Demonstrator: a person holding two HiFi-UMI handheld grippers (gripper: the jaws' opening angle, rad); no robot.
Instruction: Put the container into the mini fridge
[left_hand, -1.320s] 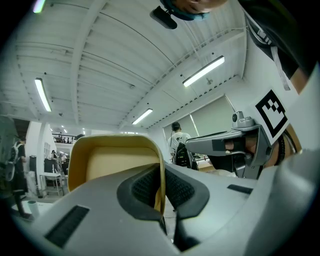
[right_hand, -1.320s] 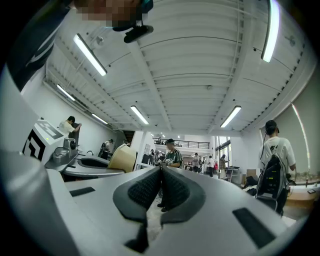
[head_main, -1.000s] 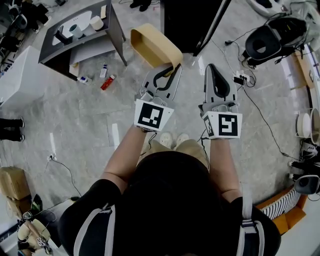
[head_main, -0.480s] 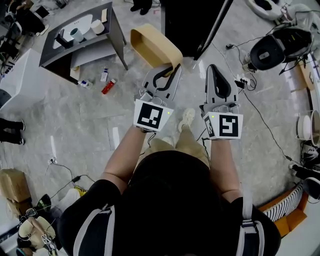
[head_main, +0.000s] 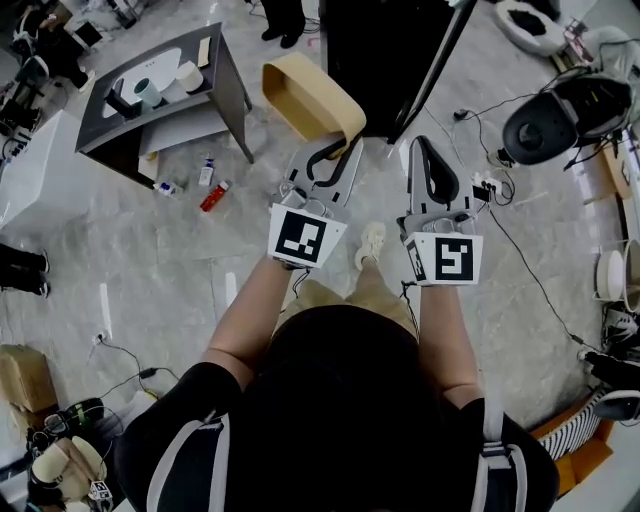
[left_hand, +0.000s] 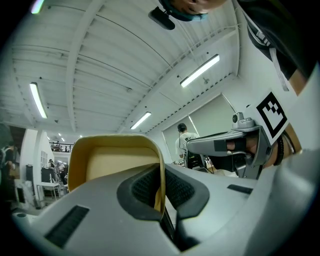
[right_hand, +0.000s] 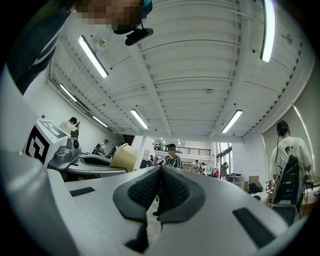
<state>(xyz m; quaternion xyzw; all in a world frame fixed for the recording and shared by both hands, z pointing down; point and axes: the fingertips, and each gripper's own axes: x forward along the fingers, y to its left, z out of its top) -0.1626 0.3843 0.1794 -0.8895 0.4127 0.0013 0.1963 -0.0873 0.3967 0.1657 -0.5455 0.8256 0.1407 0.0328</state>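
- Grey marbled floor (head_main: 150, 260) is spreading under everything in the head view, with cables trailing across it at the right.
- Black mini fridge (head_main: 375, 50) is standing at the top of that view, just beyond both tools.
- Dark low table (head_main: 225, 70) is sitting to the fridge's left, carrying a cup and a few small items.
- Tan open container (head_main: 305, 95) is hanging in the air just beside the fridge's left front corner, outside it.
- Left gripper (head_main: 345, 145) is clamping one thin wall of the container (left_hand: 112, 160), a pad on each face of it.
- Right gripper (head_main: 425, 150) is pointing towards the fridge with its jaws pressed together on nothing, its pads (right_hand: 145, 190) meeting.
- Small red bottle (head_main: 215, 195) is lying on the floor near the table.
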